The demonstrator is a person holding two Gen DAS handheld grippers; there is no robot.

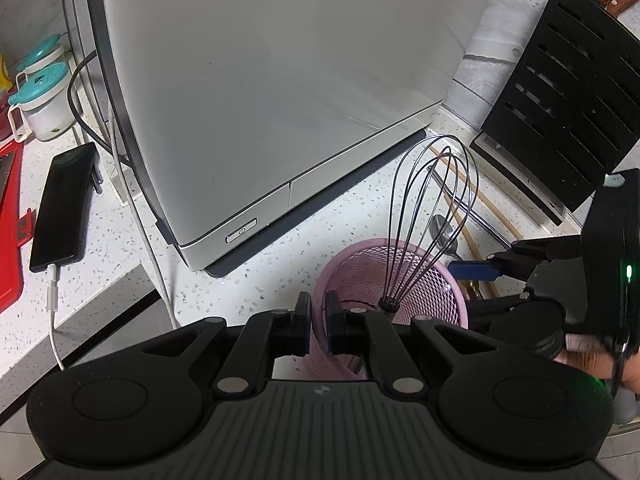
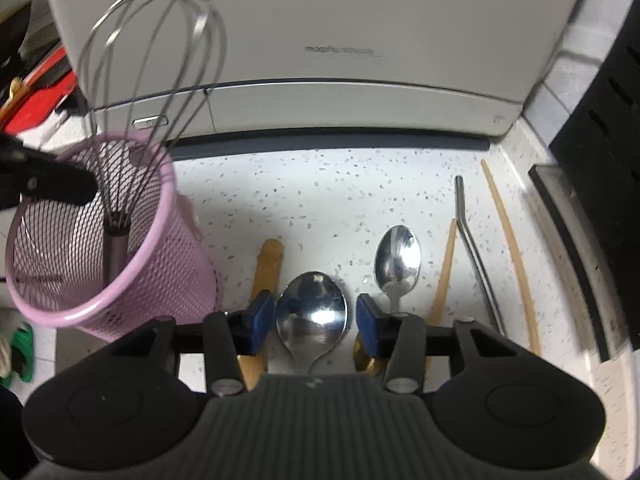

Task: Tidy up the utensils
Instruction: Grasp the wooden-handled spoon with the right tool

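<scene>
Pink wire-mesh holder [image 2: 120, 272] stands upright on the speckled white tabletop [image 2: 320, 184], just in front of a grey-white appliance [image 2: 320, 40]; a wire whisk [image 2: 152, 60] stands in it handle down, long axis near vertical, loops rising well above the rim and leaning slightly toward the appliance. Left gripper [image 1: 318, 322] is at the near rim of the holder, its fingers [image 1: 303, 312] drawn close with the rim wall between them; whether they press on it cannot be told. Right gripper [image 2: 316, 320] hovers low over the utensils laid on the tabletop to the right of the holder, its blue-padded fingers [image 2: 262, 314] well apart on either side of the bowl of a large steel spoon [image 2: 312, 316], holding nothing; contact cannot be told. Large spoon lies bowl up, bowl pointing toward the appliance, handle running back under the gripper; a smaller steel spoon [image 2: 397, 260] lies just to its right in the same direction; a wooden handle [image 2: 266, 272] lies to its left, beside the holder. Further right lie a short wooden chopstick [image 2: 444, 276], a bent metal straw [image 2: 474, 252] and a long chopstick [image 2: 512, 264], long axes all running roughly from the gripper toward the appliance. Black slotted rack [image 1: 568, 92] stands at far right; a black phone [image 1: 62, 208] on a white cable lies at left, beside the appliance.
</scene>
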